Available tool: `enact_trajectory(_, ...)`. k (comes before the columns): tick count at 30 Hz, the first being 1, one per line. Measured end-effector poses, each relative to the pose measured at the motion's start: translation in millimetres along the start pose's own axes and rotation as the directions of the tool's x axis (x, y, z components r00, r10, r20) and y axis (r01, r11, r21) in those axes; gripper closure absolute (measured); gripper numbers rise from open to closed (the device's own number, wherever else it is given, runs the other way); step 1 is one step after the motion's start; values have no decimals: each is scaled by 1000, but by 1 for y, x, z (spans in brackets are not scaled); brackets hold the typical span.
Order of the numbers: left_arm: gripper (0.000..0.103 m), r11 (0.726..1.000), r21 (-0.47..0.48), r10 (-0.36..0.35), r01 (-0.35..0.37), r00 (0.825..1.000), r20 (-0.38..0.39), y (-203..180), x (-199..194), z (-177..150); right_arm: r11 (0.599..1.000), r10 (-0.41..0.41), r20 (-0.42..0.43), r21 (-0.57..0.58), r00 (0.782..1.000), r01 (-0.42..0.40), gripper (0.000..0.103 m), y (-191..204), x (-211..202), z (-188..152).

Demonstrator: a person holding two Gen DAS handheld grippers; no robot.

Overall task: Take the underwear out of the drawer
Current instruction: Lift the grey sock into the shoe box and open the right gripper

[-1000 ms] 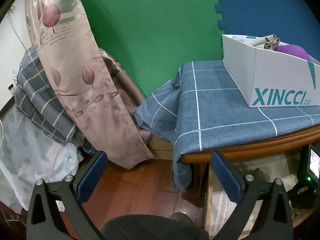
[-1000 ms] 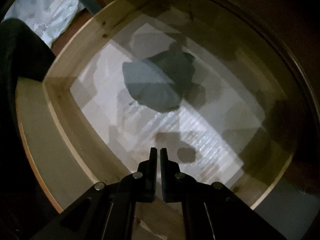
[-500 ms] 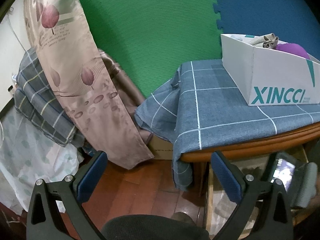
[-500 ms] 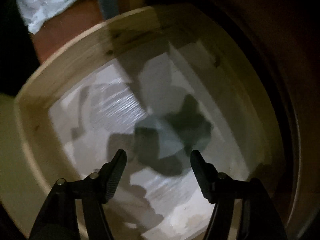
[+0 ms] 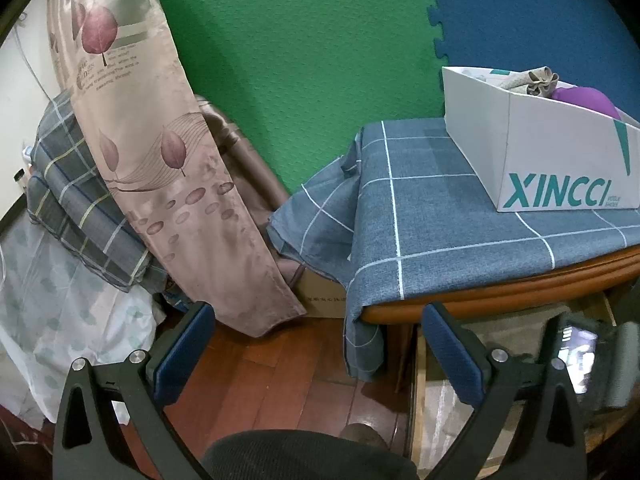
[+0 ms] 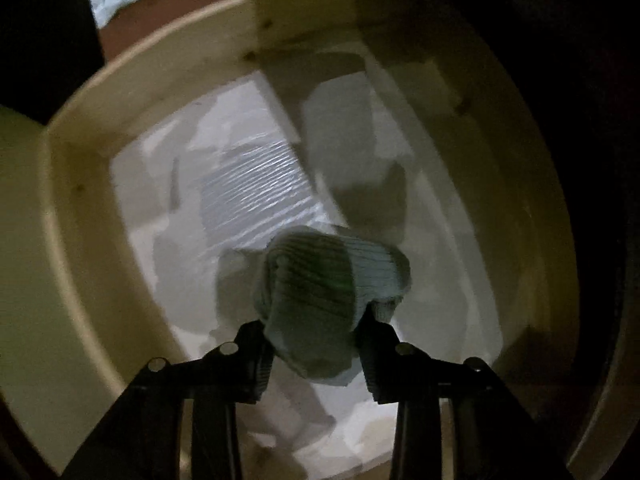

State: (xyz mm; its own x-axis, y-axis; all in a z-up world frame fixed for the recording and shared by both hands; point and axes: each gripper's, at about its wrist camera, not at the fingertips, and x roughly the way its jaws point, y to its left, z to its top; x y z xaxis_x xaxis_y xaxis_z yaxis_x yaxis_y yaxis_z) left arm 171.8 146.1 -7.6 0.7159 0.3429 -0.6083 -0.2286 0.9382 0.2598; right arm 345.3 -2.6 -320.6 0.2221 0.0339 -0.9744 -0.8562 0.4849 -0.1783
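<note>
Right gripper (image 6: 314,344) pointed steeply down into the open wooden drawer (image 6: 76,248). Its jaws had just been closing, and a bundled piece of pale grey-green ribbed underwear (image 6: 320,292) sat between the two black fingers (image 6: 250,364). Both pads pressed against the sides of the fabric, so the claw was pinching the bundle. The underwear bulged out above and beyond the fingertips, over the near-centre of the drawer floor. Whether it was lifted off the floor could not be told in the dim, slightly blurred view. The drawer floor was covered with a whitish, shiny liner (image 6: 256,184) crossed by shadows.

Left gripper (image 5: 318,344) was held apart from the drawer, its blue-padded fingers (image 5: 184,348) spread wide with nothing between them. Beyond it stood a table under a blue checked cloth (image 5: 432,208). A white cardboard box printed XINCCI (image 5: 560,160) rested on the cloth at the far right, with beige fabric (image 5: 536,80) and something purple (image 5: 584,98) showing over its rim. A green foam mat (image 5: 304,64) and a blue foam mat (image 5: 520,16) formed the backdrop. A beige leaf-print curtain (image 5: 160,168) hung at left, in front of folded plaid bedding (image 5: 76,208). Red-brown wood flooring (image 5: 288,372) lay below.
</note>
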Motion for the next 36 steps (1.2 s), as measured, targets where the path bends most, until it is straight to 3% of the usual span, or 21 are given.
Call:
enact_trajectory(5, 0, 1000, 16, 8, -8, 1000, 1, -1, 2, 1, 980, 96, 147, 157, 984, -119, 67, -33, -57, -15)
enact_trajectory(9, 0, 1000, 18, 9, -9, 1000, 2, -1, 1, 1, 947, 114, 273, 260, 955, -187, 67, -3, -92, -53)
enact_trajectory(11, 0, 1000, 21, 10, -10, 1000, 3, -1, 1, 1, 931, 113, 339, 292, 934, -219, 67, 16, -122, -105)
enact_trajectory(16, 0, 999, 44, 19, -19, 1000, 3, -8, 0, 0, 898, 70, 492, 347, 868, -270, 67, 9, -210, -148)
enact_trajectory(19, 0, 998, 59, 26, -26, 1000, 9, -11, -2, 0, 886, 18, 581, 368, 814, -282, 67, -5, -259, -159)
enact_trajectory(23, 0, 997, 65, 28, -29, 1000, 11, -12, -3, 0, 886, -95, 656, 398, 749, -236, 67, -31, -330, -172)
enact_trajectory(27, 0, 998, 60, 23, -24, 1000, 12, -11, -3, -1, 867, -159, 683, 442, 713, -230, 67, -74, -390, -180)
enact_trajectory(29, 0, 998, 58, 22, -22, 1000, 11, -12, -3, 0, 858, -173, 686, 458, 707, -234, 67, -94, -402, -171)
enact_trajectory(32, 0, 998, 55, 18, -19, 1000, 10, -12, -3, 1, 857, -166, 678, 458, 716, -235, 66, -117, -405, -142)
enact_trajectory(36, 0, 998, 55, 19, -20, 1000, 10, -11, -3, 1, 850, -125, 645, 462, 754, -255, 66, -142, -392, -100)
